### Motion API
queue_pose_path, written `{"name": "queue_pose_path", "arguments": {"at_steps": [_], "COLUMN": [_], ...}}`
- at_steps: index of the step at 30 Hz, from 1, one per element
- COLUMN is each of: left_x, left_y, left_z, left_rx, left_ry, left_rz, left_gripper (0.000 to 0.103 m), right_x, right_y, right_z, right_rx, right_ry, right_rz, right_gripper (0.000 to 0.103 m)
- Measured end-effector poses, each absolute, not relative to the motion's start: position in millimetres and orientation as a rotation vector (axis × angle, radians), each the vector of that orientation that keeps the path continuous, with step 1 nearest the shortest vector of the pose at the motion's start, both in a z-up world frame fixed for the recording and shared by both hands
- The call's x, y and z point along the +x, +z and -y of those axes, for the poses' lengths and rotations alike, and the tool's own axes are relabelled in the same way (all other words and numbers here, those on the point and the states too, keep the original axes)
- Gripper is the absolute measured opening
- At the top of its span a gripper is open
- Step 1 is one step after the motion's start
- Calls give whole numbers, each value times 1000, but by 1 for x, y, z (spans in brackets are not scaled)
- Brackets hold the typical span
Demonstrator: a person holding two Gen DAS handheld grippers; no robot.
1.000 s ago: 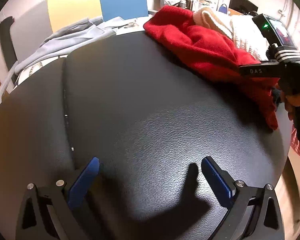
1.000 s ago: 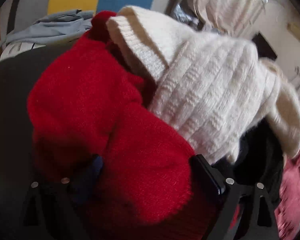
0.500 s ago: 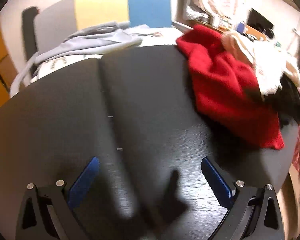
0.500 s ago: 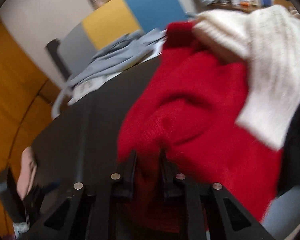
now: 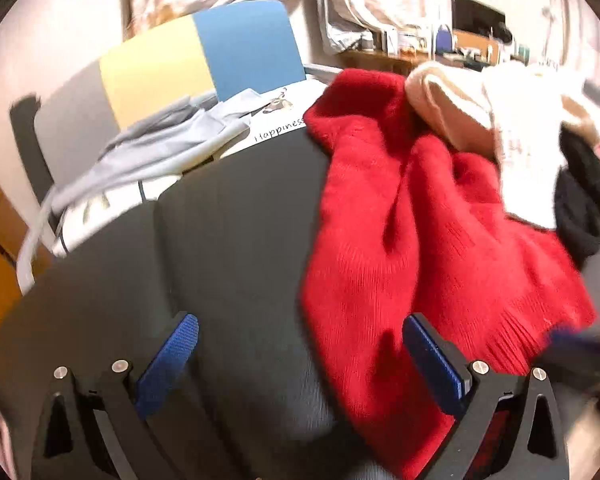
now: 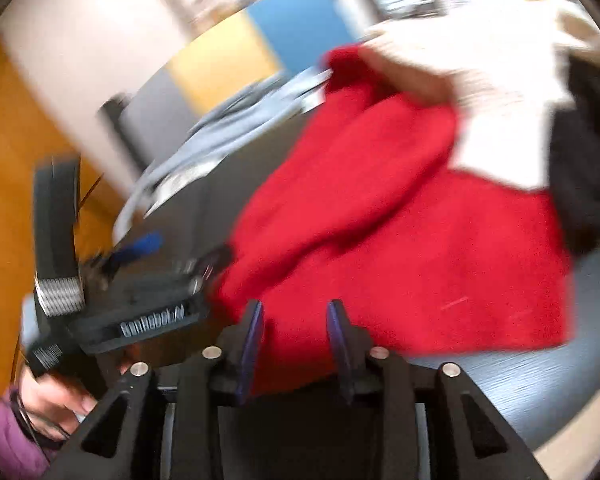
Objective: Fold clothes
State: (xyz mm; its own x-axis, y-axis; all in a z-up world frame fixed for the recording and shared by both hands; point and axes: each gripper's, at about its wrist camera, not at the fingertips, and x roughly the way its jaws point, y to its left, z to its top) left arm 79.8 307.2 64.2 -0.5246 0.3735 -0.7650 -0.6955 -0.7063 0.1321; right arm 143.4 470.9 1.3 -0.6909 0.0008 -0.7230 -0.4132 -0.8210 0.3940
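Red sweater (image 6: 400, 240) lies between the right hand-held gripper (image 6: 296, 344) fingers.

My left wrist view sits low over the table (image 5: 240, 248), facing the chair (image 5: 204, 56). My right wrist view looks leftward, close to the sweater (image 6: 400, 240). Both share sweater, table, chair.

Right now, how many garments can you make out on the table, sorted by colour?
Red: 1, red sweater, its hem between the right gripper fingers
Cream: 1, cream knit on top of the red one
Black: 1, black garment
Light blue-grey: 1, grey-blue garment at the far edge
Pink: 1, edge only, blurred
Total: 5
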Motion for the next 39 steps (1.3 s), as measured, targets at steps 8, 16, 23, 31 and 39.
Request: {"name": "queue_pose_path", "arguments": {"at_steps": [8,16,23,31,39], "left_x": [66,48,55,74,49], "left_y": [36,21,31,78,109], "left_z": [-373,-365,-376,-343,-266], "left_rx": [-996,-1158,-1181,-1024,-1001], "left_ry": [2076,2019,1921,1921,2027], "left_rz": [-682,-522,-569,-521,-365], "left_gripper": [103,103,49,17,16], "right_x": [68,40,44,61,71], "right_y": [-9,-37,-37,-24,-18], "right_z": [-519,-496,-504,-495,-465], "right_rx": [-1193,-1298,-1287,-1234,-1263], "right_ry": [2409,2315,2319,2392,2487], "right_rz": [-688,-304,-470,-632,-783], "right_gripper": [44,45,18,9,9]}}
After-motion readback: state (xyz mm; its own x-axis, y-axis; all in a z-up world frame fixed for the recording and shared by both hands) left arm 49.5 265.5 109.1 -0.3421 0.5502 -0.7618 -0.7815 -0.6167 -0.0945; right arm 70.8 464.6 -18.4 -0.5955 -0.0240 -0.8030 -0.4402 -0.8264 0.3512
